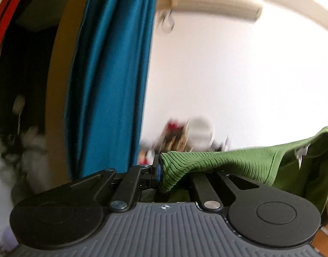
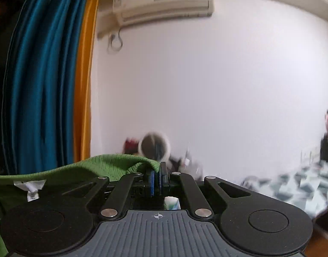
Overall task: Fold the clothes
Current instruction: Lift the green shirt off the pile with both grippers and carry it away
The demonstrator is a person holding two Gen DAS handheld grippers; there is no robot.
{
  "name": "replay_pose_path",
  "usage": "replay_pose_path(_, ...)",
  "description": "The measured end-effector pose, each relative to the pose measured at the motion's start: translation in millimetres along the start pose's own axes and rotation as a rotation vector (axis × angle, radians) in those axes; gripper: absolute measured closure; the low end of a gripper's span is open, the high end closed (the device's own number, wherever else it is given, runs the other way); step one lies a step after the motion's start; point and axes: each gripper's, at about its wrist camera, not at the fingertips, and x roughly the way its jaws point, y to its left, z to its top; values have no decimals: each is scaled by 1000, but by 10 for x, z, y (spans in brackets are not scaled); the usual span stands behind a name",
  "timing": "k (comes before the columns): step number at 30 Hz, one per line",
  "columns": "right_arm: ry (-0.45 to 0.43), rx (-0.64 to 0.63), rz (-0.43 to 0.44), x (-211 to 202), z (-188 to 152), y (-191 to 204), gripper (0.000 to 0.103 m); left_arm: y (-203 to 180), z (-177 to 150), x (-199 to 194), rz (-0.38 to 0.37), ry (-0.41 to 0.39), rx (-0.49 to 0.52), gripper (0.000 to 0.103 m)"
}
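A green ribbed garment (image 1: 228,162) is held up in the air between my two grippers. My left gripper (image 1: 160,171) is shut on one corner of it, and the cloth stretches away to the right. In the right wrist view the same green garment (image 2: 104,165) comes in from the left, with a white care label (image 2: 31,189) hanging on it. My right gripper (image 2: 156,180) is shut on its other corner, the blue pads pressed together with the cloth edge draped over them. The lower part of the garment is hidden below both grippers.
A teal curtain (image 2: 39,75) and an orange strip (image 2: 83,85) hang at the left. An air conditioner (image 2: 164,2) is mounted high on the white wall (image 2: 217,85). Blurred clutter (image 2: 155,147) lies along the wall's foot, and a patterned bed cover (image 2: 303,184) lies at the right.
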Motion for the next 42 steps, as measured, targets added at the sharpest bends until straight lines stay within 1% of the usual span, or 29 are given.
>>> replay_pose_path(3,-75,-32,-43,-171,453,-258,100,-313,254,-21,-58,-86,3,96)
replay_pose_path(5,-117,-35,-91,-334,672,-459,100,-544,370,-21,-107,-107,-16,96)
replay_pose_path(8,-133,-51,-132,-641,874,-866,100,-966,453,-39,-158,-125,-37,96)
replay_pose_path(10,-133,-67,-152,-868,951,-1171,100,-1317,447,-63,-169,-137,-37,96)
replay_pose_path(13,-115,-95,-171,-1202,866,-1697,100,-1910,409,-114,-186,-145,-46,96)
replay_pose_path(16,-77,-92,-174,-1539,650,-2331,99,-2611,254,-173,-176,-139,-57,96)
replay_pose_path(18,-51,-90,-176,-1763,506,-2754,99,-3115,96,-200,-170,-114,-65,96)
replay_pose_path(20,-26,-88,-178,-1987,361,-3177,99,-3557,-23,-182,-187,-75,-74,96)
replay_pose_path(21,-13,-87,-179,-2099,289,-3389,99,-3762,-69,-144,-204,-50,-81,96)
replay_pose_path(23,33,-91,-80,-2251,177,-3731,99,-4180,-151,-20,-248,2,-93,96)
replay_pose_path(26,87,-72,-83,-2406,121,-4250,100,-4694,-235,116,-299,47,-121,96)
replay_pose_path(30,81,-104,-140,-2646,133,-4856,100,-5313,-331,238,-398,57,-120,96)
replay_pose_path(34,66,-73,-200,-2610,233,-5414,100,-5977,-455,361,-484,57,-116,96)
replay_pose_path(38,40,-72,-228,-2235,299,-5807,100,-6485,-513,625,-541,43,-128,96)
replay_pose_path(40,27,-72,-242,-2047,332,-6004,100,-6725,-548,766,-562,20,-123,96)
replay_pose_path(42,15,-72,-256,-1859,364,-6200,100,-6912,-557,993,-577,-8,-123,96)
